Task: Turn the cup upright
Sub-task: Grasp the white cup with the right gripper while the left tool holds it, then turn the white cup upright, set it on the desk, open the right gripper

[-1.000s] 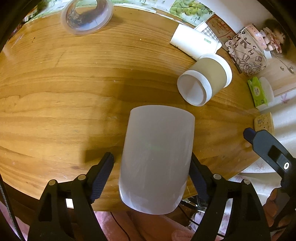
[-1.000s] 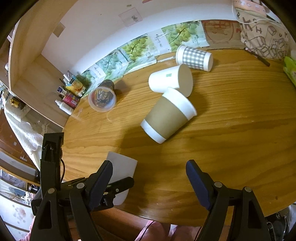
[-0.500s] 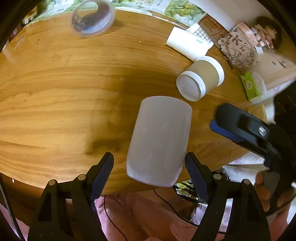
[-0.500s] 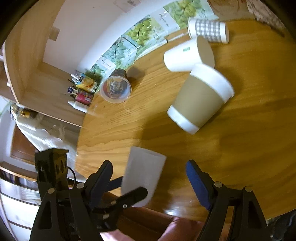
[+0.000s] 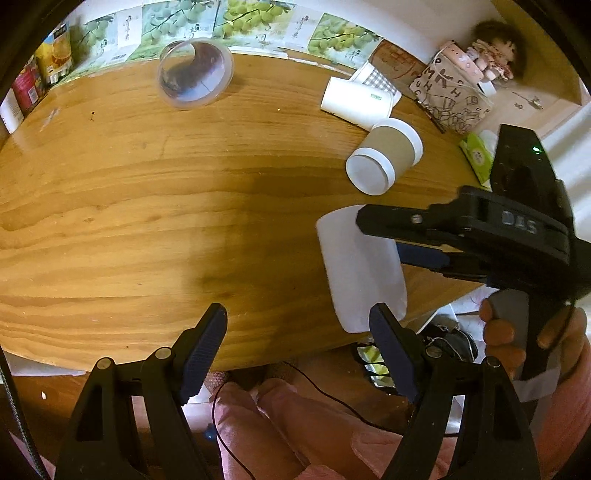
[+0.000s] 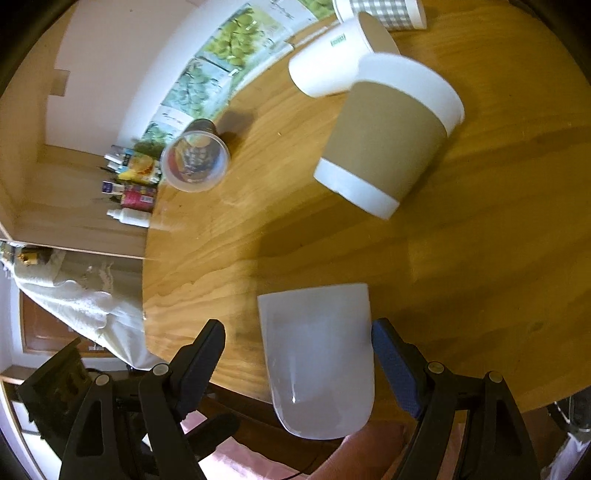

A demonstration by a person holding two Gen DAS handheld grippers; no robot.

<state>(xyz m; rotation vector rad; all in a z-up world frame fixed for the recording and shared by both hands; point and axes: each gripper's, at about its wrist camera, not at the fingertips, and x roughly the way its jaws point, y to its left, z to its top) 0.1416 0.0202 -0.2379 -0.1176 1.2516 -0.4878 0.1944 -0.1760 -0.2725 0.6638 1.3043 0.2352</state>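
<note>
A frosted white cup (image 6: 319, 356) stands upright near the table's front edge, seen also in the left wrist view (image 5: 360, 266). My right gripper (image 6: 299, 360) is open with its fingers on either side of the cup, the right finger close to its wall. In the left wrist view the right gripper's black body crosses in front of the cup. My left gripper (image 5: 297, 347) is open and empty, just left of the cup.
On the wooden table (image 5: 147, 206) a brown-sleeved paper cup (image 6: 388, 144) lies on its side, with a white paper cup (image 6: 328, 66) and a checked cup (image 6: 384, 11) behind it. A clear plastic cup (image 6: 195, 162) lies at the back left. Bottles and cartons line the wall.
My left gripper has let go of the frosted cup and moved left. My right gripper has come in around the cup, which now stands on the table.
</note>
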